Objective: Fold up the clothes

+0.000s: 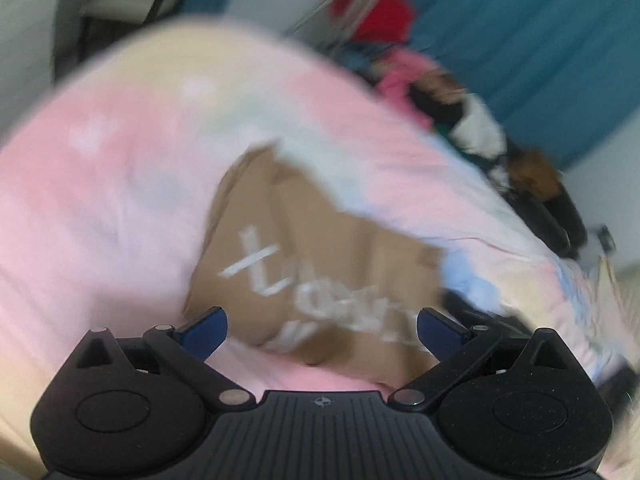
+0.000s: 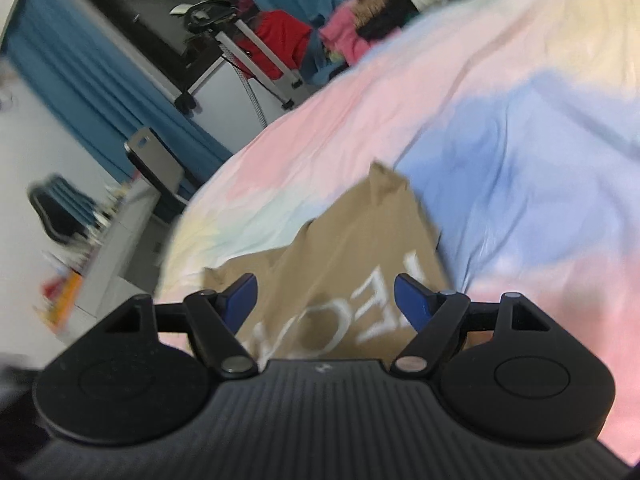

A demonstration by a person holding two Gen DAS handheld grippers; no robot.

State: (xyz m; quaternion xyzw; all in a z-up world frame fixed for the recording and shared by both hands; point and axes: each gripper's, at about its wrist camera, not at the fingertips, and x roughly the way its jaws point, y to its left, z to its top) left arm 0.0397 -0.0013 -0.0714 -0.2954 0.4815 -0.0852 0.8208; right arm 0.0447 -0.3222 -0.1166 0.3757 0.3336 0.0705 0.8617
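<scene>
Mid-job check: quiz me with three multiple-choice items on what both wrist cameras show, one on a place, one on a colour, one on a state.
1. Where does the tan garment lie?
A. on the pastel bedsheet
B. on the floor
C. on a chair

2. What colour is the lettering on the garment?
A. black
B. white
C. red

3. How do the left hand-held gripper and the right hand-held gripper stand?
A. both shut on cloth
B. one open, one shut
C. both open, holding nothing

Answers:
1. A, the pink, blue and yellow sheet surrounds the garment in both views.
2. B, pale white letters show on the tan cloth.
3. C, the blue fingertips stand wide apart in each view, with nothing gripped between them.
</scene>
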